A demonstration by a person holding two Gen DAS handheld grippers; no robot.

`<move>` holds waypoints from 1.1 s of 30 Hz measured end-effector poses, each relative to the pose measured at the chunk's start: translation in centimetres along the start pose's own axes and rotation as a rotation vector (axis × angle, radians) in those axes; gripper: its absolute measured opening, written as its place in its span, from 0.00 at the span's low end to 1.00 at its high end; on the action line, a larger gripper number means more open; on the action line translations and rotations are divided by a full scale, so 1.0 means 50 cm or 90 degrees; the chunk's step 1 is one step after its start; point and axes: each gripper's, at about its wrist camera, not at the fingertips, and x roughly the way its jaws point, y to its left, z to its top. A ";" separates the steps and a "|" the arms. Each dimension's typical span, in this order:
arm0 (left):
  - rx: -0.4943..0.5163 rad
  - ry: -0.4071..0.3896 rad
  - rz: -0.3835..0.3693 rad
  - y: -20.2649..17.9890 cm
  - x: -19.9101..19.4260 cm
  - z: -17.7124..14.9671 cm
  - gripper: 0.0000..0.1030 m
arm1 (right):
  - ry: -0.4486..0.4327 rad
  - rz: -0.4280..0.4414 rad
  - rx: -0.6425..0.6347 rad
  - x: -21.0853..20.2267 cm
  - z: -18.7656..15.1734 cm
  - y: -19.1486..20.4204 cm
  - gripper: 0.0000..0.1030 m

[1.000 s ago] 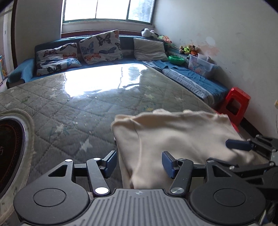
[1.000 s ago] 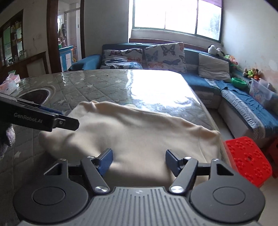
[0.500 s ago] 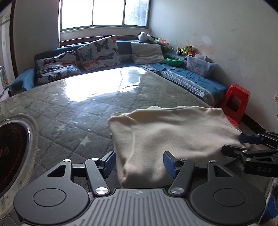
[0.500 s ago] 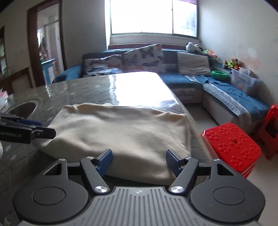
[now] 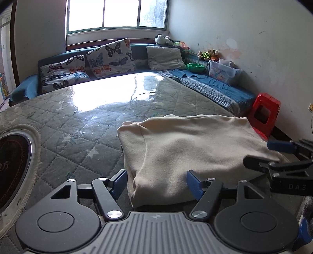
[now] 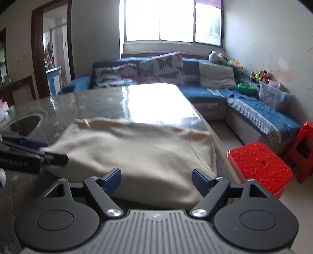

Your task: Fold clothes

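cream garment (image 5: 187,154) folded on quilted surface (image 5: 82,125), left gripper (image 5: 156,184) and right gripper (image 6: 156,179) at its near edge, fingers spread wide, gripping nothing

- We take this for a home living room: a blue corner sofa (image 5: 205,86) runs under the window (image 5: 117,14) and along the side wall.
- Butterfly-print cushions (image 5: 110,56) and a grey pillow (image 5: 165,58) lean on its backrest.
- Stuffed toys (image 5: 208,54) and a clear storage box (image 5: 223,71) sit on the sofa's far end.
- Red plastic stools (image 6: 258,166) stand on the tiled floor.
- We see a quilted cover under glossy film on the large worktop (image 5: 78,125).
- A doorway (image 6: 52,58) opens onto another room.
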 end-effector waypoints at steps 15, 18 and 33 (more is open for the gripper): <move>0.015 0.000 -0.015 -0.022 0.020 0.014 0.68 | 0.009 0.006 -0.018 0.012 -0.013 0.002 0.91; 0.020 0.006 -0.011 -0.024 0.030 0.008 0.68 | 0.021 -0.001 -0.011 0.019 -0.018 -0.008 0.92; -0.002 -0.005 -0.013 -0.015 -0.036 -0.018 0.86 | 0.009 -0.012 0.004 -0.027 -0.038 0.003 1.00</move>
